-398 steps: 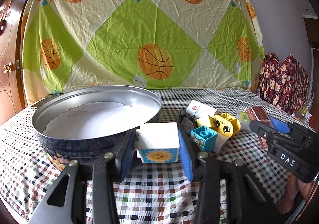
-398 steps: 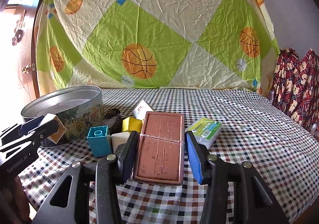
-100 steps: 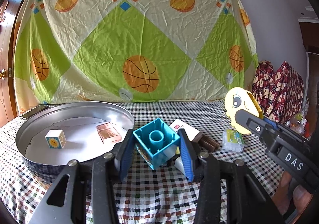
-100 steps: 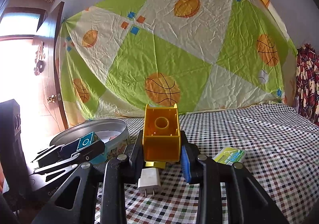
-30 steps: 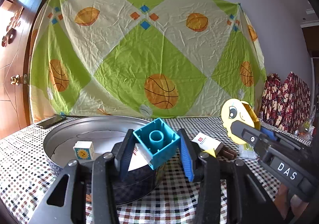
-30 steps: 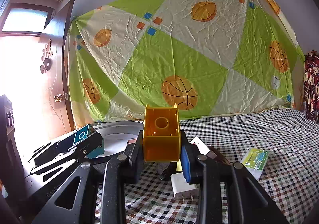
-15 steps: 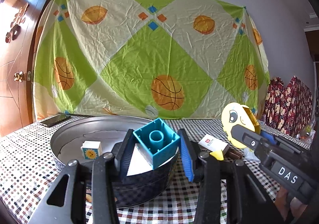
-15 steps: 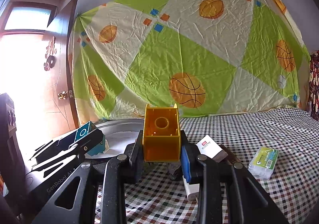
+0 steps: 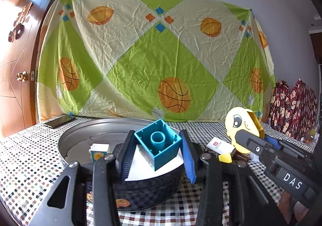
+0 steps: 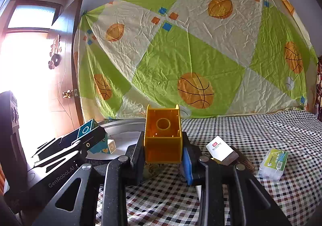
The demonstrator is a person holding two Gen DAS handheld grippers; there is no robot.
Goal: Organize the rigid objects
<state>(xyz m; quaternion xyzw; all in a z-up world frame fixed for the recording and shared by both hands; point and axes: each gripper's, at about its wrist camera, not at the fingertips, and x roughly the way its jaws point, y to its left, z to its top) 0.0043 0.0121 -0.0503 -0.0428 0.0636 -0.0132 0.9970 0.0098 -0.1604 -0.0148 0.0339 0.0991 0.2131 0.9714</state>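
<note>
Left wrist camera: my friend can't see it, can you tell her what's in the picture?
The left gripper holds a blue toy block over a round metal tin with a sun-picture cube inside. Beside it, the right gripper holds a yellow block with a cartoon face.

A big sheet [image 9: 157, 61] hangs on the wall behind, in green and cream diamonds with orange basketballs printed on it. A wooden door [image 9: 14, 77] with a brass knob [image 9: 21, 76] stands at the left, and bright light comes in beside it. A dark phone [image 9: 59, 121] lies flat on the checked cloth [image 10: 261, 131], near the sheet's lower left corner. At the far right, a red patterned fabric [image 9: 293, 105] stands against the wall.
</note>
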